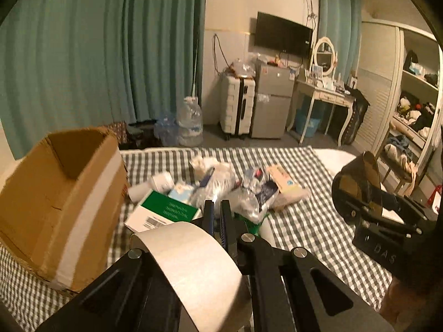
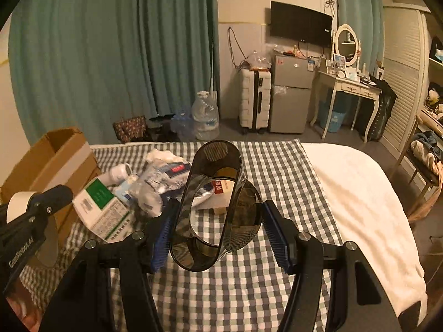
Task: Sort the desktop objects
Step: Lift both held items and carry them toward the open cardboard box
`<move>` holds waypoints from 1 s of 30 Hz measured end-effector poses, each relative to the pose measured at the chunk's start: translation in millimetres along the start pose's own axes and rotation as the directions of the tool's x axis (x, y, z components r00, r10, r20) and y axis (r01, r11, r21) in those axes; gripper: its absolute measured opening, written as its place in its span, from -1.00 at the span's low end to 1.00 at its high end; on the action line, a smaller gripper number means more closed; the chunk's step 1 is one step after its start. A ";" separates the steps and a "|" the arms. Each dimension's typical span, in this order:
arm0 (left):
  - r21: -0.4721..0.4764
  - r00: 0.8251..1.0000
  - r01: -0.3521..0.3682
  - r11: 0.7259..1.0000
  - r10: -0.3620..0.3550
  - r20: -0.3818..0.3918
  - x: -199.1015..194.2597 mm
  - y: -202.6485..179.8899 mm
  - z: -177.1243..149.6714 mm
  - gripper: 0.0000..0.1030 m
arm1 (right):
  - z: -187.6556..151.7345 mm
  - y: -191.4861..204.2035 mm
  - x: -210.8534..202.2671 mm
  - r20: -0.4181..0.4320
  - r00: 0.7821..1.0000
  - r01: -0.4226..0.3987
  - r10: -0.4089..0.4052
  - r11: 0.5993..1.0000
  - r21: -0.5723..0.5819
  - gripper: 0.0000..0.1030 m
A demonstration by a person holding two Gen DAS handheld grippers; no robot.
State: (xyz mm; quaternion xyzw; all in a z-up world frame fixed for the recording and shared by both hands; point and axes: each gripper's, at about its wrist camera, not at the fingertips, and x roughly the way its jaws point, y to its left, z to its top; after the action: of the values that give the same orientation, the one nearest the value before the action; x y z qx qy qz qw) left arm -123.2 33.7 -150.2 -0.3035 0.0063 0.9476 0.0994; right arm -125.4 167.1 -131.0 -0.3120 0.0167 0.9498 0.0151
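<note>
A bed covered with a grey-and-white checked cloth (image 2: 265, 163) carries the clutter, with a plain white quilt (image 2: 357, 193) laid over its right side. At the left edge stands an open brown cardboard box with a white tape stripe (image 1: 63, 202), and just beside it lies a heap of small things: a green-and-white carton (image 1: 163, 213), a white cylindrical bottle (image 1: 155, 186), crinkled clear plastic bags (image 1: 221, 185) and a pale flat packet (image 1: 285, 185). The left gripper (image 1: 217, 213) has its blue-padded fingers pressed together on the wall of a wide roll of beige adhesive tape (image 1: 191, 265), which is lifted clear of the cloth. The right gripper (image 2: 216, 232) stands about half open, its pads clamped on the sides of a smoky translucent oval plastic holder (image 2: 213, 202), tilted and held above the checks. Beyond the bed hang long teal curtains (image 2: 110, 55); against the cream far wall are a large clear water jug (image 2: 206, 116), a white ribbed suitcase (image 2: 254, 102), a small silver fridge (image 2: 290, 94), a black wall-mounted television (image 2: 300, 23) and a white dressing table with an oval mirror (image 2: 349, 83). An open wardrobe with shelves of clothes (image 1: 415, 99) fills the right side.
</note>
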 end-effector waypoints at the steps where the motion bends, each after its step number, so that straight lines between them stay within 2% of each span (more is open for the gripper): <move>1: -0.002 1.000 0.002 1.000 -0.002 0.010 -4.0 1.8 2.6 -0.91 | 0.8 2.7 -3.0 0.004 1.000 -0.001 0.001 1.000 -0.004 0.18; 13: 0.000 0.996 0.003 1.000 -0.003 0.086 -35.4 24.6 25.2 -0.91 | 24.1 33.3 -47.8 0.108 0.994 -0.029 0.029 1.000 0.001 0.18; 22: 0.017 0.994 -0.022 1.000 0.020 0.104 -51.5 41.5 35.2 -0.91 | 44.7 60.1 -53.0 0.144 0.988 -0.061 0.062 0.998 -0.008 0.18; 30: -0.051 0.989 -0.034 0.998 0.041 0.140 -71.9 84.7 48.8 -0.91 | 60.3 87.6 -48.9 0.155 0.982 -0.107 0.109 0.994 -0.024 0.18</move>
State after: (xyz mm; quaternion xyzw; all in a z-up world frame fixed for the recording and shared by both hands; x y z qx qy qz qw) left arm -110.2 -59.1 -73.0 -0.2381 -0.0182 0.9682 0.0744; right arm -125.1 81.3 -51.5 -0.2355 0.0250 0.9708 -0.0376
